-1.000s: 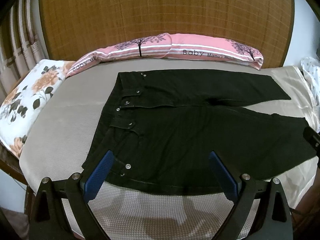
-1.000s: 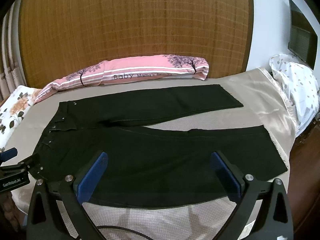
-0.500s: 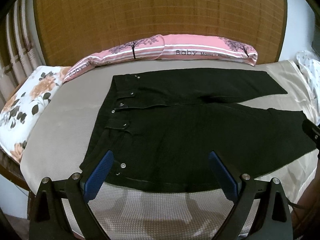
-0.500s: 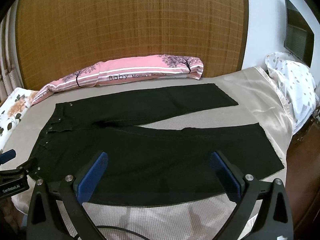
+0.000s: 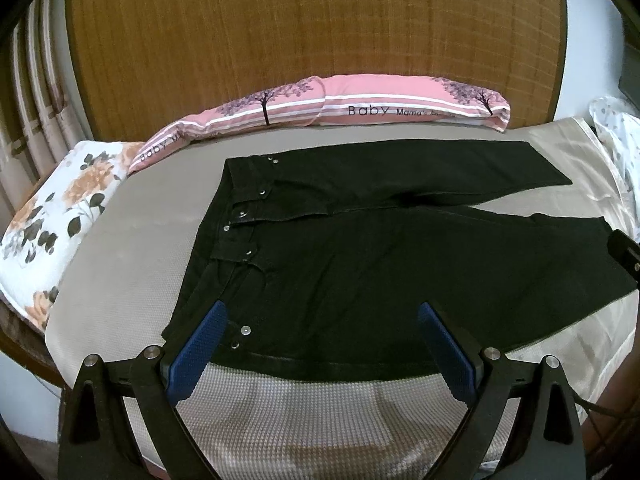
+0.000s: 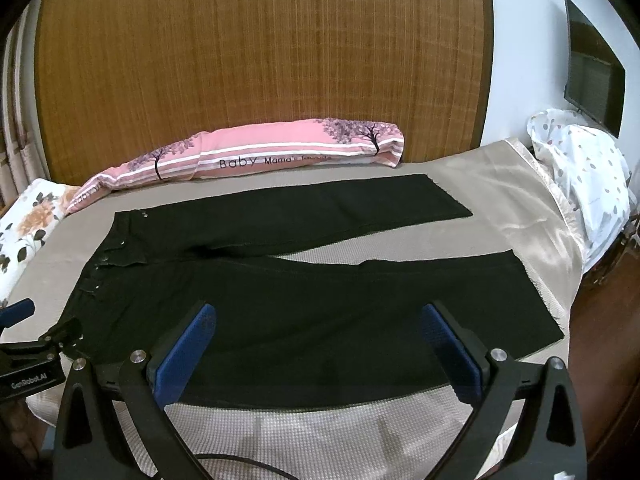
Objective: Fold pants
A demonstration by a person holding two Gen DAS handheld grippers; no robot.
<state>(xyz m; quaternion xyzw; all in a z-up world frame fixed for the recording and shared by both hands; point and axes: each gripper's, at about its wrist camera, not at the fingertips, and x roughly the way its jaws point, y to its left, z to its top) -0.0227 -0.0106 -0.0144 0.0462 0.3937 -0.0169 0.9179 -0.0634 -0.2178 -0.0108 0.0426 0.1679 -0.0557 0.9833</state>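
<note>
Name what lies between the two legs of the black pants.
Only a bare wedge of the bed cover separates the black pants' legs, clearest in the right wrist view.

Left claw (image 5: pixel 322 334) and right claw (image 6: pixel 318 338) both hang level with fingers spread wide, gripping nothing; the left shows at the right's side.

Black pants (image 5: pixel 360 264) — flat, legs spread

My pants (image 5: pixel 400 264) are plain black with small silver studs. Behind them lies a pink pillow (image 5: pixel 360 108) striped white, printed with dark purple trees. Left of the pants, a white pillow (image 5: pixel 60 216) carries orange flowers. My gripper pads (image 6: pixel 182 354) are blue.
</note>
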